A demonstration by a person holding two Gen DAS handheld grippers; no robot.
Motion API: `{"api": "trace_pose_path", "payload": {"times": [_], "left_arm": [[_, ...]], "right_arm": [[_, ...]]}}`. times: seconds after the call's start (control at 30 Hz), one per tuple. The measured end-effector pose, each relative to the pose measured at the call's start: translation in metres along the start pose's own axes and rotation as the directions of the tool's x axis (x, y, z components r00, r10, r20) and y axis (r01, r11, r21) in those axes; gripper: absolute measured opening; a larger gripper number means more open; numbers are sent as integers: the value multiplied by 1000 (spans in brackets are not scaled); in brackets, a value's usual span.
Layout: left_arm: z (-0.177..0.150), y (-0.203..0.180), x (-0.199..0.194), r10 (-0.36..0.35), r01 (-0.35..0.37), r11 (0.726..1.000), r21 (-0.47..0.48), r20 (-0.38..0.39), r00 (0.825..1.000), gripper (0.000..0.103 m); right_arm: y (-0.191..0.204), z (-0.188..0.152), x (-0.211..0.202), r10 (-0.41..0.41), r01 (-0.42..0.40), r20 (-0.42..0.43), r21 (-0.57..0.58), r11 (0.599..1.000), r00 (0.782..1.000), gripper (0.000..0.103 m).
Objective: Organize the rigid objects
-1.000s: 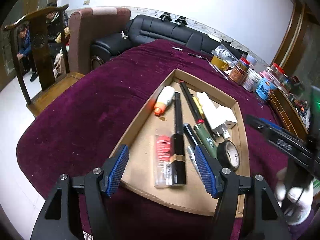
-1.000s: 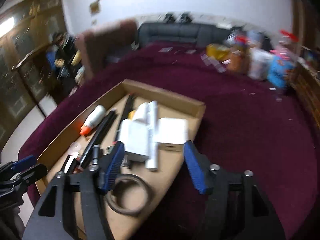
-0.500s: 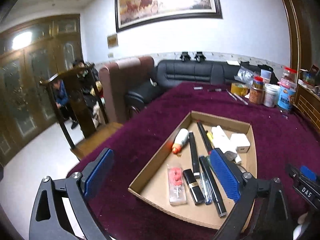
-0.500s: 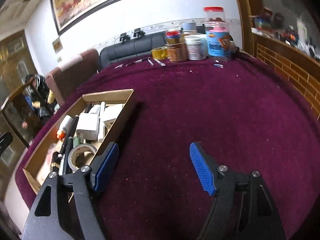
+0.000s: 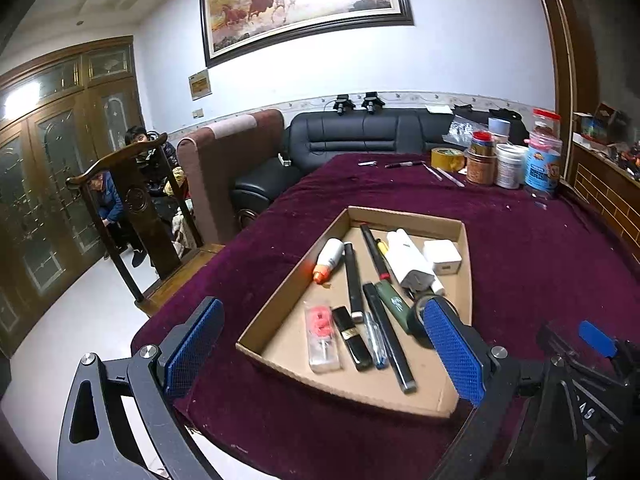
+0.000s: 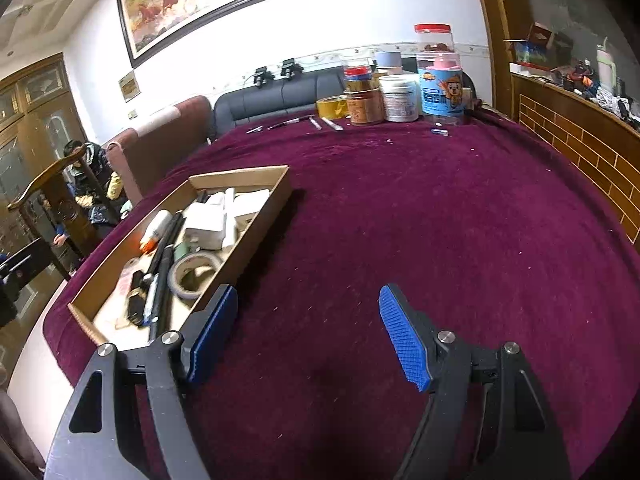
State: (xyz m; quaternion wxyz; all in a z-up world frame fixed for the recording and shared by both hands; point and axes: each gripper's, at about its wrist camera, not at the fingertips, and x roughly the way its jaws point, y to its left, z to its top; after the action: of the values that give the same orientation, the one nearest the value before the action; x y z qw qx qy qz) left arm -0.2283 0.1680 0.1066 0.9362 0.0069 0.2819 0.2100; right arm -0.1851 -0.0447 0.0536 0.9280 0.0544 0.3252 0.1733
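An open cardboard box (image 5: 404, 216) lies on the maroon tablecloth (image 5: 520, 264). It holds a white glue bottle with an orange cap (image 5: 330, 258), black pens (image 5: 354, 280), a green marker (image 5: 394, 300), white chargers (image 5: 408, 262), a tape roll (image 5: 418, 316), a black lipstick (image 5: 352, 336) and a clear pack (image 5: 320, 332). My left gripper (image 5: 324, 346) hovers wide open before the box's near corner, holding nothing. My right gripper (image 6: 308, 336) is open and empty over bare cloth, to the right of the box (image 6: 260, 216); its left finger overlaps the near corner.
Jars and tubs (image 5: 508, 164), a yellow tape roll (image 5: 448, 158) and loose pens (image 5: 404, 165) sit at the table's far edge. A wooden chair (image 5: 132, 208) and seated people are at the left. A brick-patterned ledge (image 6: 580, 152) runs along the right.
My left gripper's jaws widened as it drew back and up from the box. My right gripper swung right, off the box's contents to over the bare cloth.
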Motion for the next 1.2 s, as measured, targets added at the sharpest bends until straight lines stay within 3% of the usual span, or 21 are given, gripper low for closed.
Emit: {"api": "trace_pose_path", "payload": {"times": [0.43,1.0,1.13,1.2], "left_arm": [[-5,4,-5,-26,26,1000,-14,-10,1000,98],[-12,10,11,-68,64,997,-49,-88,994,98],[-11,12,7,-64,60,996,-63,-68,996,98],[-8,21,-9,-66,67,992,-108,14,998,98]], "right_arm": [[22,-15,-6,21,-22,-12,-62,998,1000,74],[25,-20,6,20,-23,-49,-73,997,999,74],[26,-21,6,19,-23,-54,-79,997,998,74],[26,-21,5,19,-23,-51,-82,996,999,74]]}}
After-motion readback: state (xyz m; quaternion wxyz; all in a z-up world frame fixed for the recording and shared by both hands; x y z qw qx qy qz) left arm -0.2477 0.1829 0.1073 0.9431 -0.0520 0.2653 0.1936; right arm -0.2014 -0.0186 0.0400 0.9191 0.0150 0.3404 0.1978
